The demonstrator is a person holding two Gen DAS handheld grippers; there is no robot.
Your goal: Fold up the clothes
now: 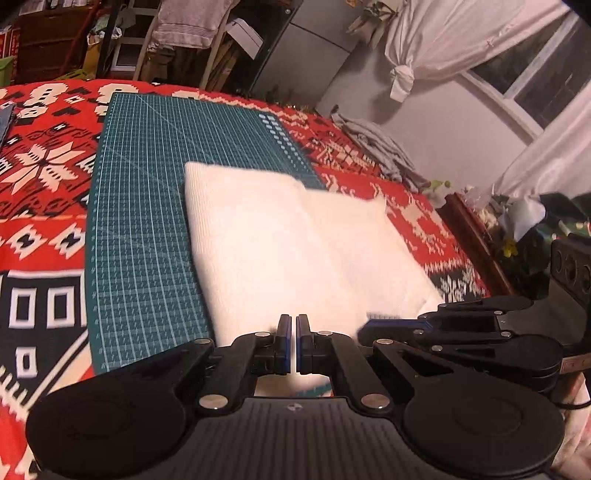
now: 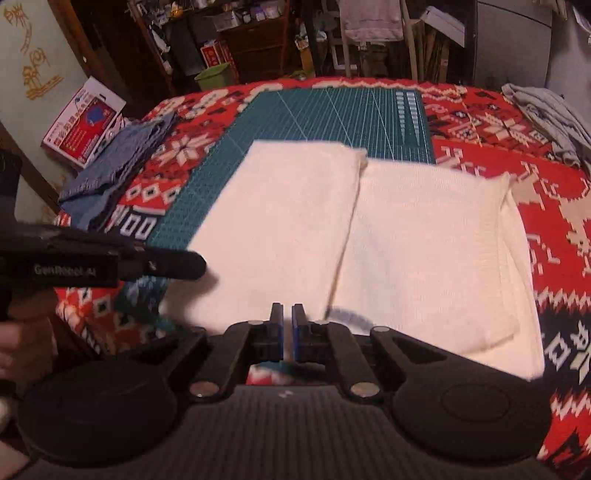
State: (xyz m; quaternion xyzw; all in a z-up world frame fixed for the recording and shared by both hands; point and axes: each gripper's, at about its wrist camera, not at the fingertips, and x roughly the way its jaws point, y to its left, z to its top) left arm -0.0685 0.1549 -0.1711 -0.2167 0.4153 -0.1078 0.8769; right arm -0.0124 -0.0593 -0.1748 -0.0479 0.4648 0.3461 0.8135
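A white knit garment [image 1: 295, 240] [image 2: 369, 240] lies folded in two side-by-side panels, half on the green cutting mat [image 1: 147, 221] [image 2: 332, 110] and half on the red patterned blanket [image 1: 44, 166] [image 2: 554, 221]. My left gripper [image 1: 294, 332] [image 2: 199, 264] sits at the garment's near edge, jaws pinched to a thin gap with white cloth in it. My right gripper [image 2: 287, 328] [image 1: 365, 326] is shut the same way on the near edge, further right. Both near corners are hidden by the fingers, and the near edge is blurred.
A blue-grey garment [image 2: 110, 166] lies on the blanket's left side and a grey one [image 2: 546, 114] [image 1: 384, 147] at the far right. A wooden bed edge [image 1: 476, 236] runs along the right. Shelves, boxes and a hanging towel [image 2: 369, 18] stand beyond the bed. A hand [image 2: 18, 332] holds the left gripper.
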